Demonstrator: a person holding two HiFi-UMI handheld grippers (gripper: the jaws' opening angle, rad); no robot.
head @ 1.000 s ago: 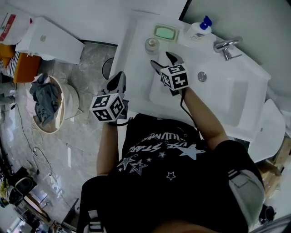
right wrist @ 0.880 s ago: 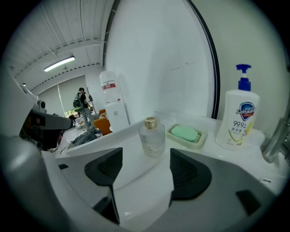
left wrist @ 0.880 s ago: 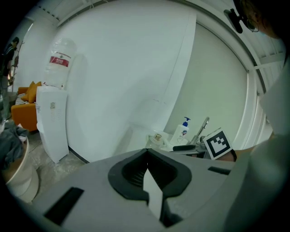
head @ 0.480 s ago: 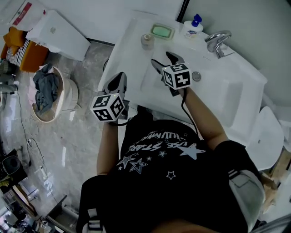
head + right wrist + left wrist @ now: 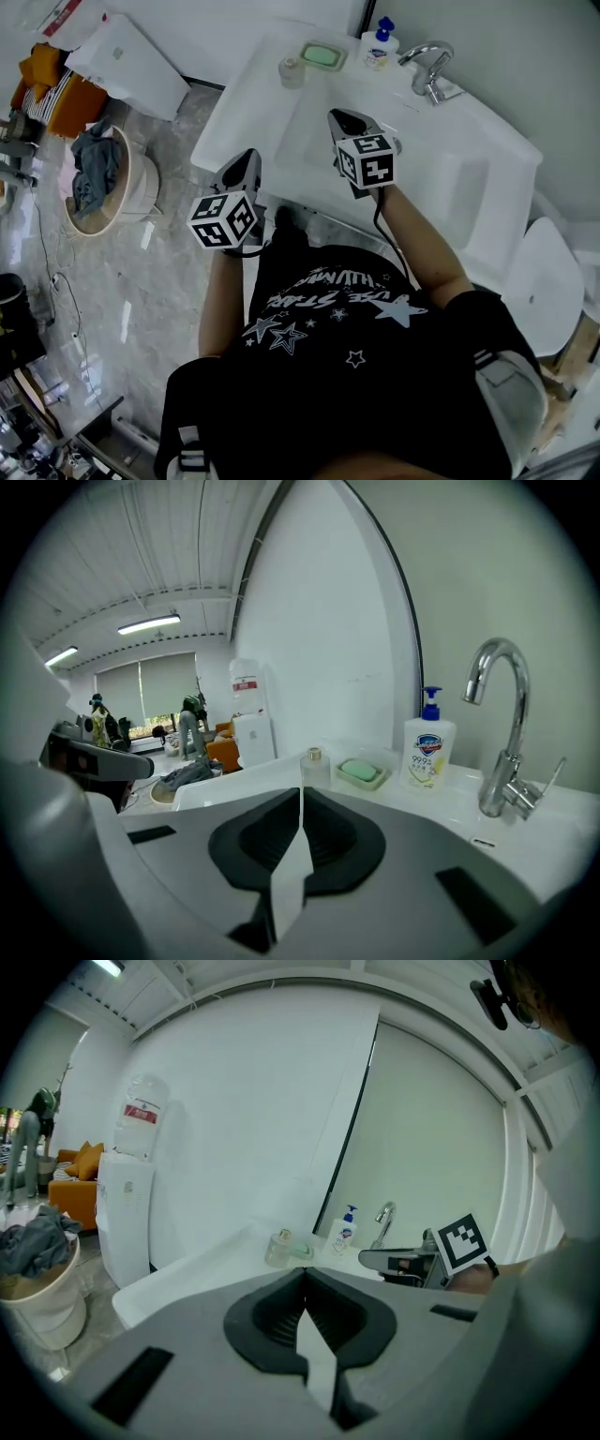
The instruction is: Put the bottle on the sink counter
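Observation:
A small clear bottle with a gold cap stands upright on the white sink counter, beside a green soap dish. My right gripper hovers over the basin, a short way from the bottle. Its jaws have just been closing and are now shut with nothing between them. My left gripper is shut and empty, just off the counter's front left edge. The right gripper also shows in the left gripper view.
A white pump soap bottle and a chrome faucet stand at the back of the sink. On the floor to the left are a laundry basket with clothes and a white water dispenser.
The right jaws went from open to shut, empty. Both grippers drew back from the far side of the counter, where the small bottle stays standing.

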